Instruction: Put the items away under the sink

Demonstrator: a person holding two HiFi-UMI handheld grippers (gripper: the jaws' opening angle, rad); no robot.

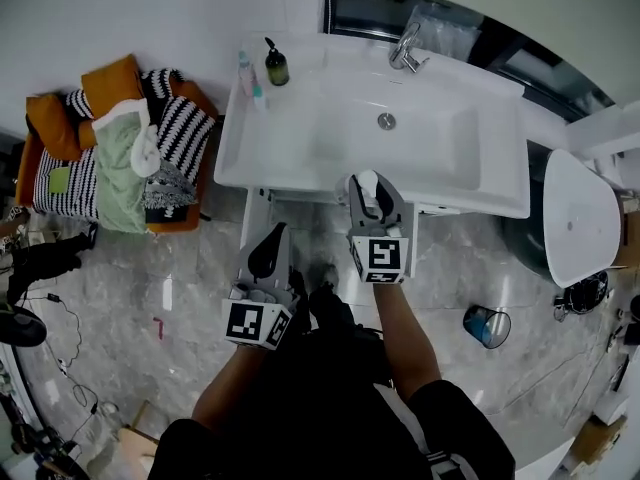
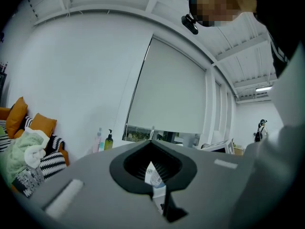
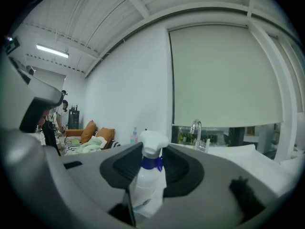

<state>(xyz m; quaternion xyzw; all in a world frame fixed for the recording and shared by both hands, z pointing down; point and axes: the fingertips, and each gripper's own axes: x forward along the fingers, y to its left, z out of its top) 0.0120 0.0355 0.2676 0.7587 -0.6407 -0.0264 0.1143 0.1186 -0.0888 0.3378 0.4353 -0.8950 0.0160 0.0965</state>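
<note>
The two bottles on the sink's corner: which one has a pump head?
The dark green bottle: a black pump head tops it, while the slim pale bottle just left of it in the head view shows none.

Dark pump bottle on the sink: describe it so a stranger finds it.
Find the white sink and go to its back left corner, away from the tap. Of the two there, it is the squat dark bottle with a pump, right of the slim pale bottle.

"What sits on the white sink surface [image 1: 232,158]?"
"A dark pump bottle [image 1: 276,65] with a pale bottle [image 1: 247,76] just beside it, back left corner. The tap [image 1: 407,50] stands behind the basin."
"And the floor [image 1: 180,298]?"
"A small blue bin [image 1: 487,326] on the right."
</note>
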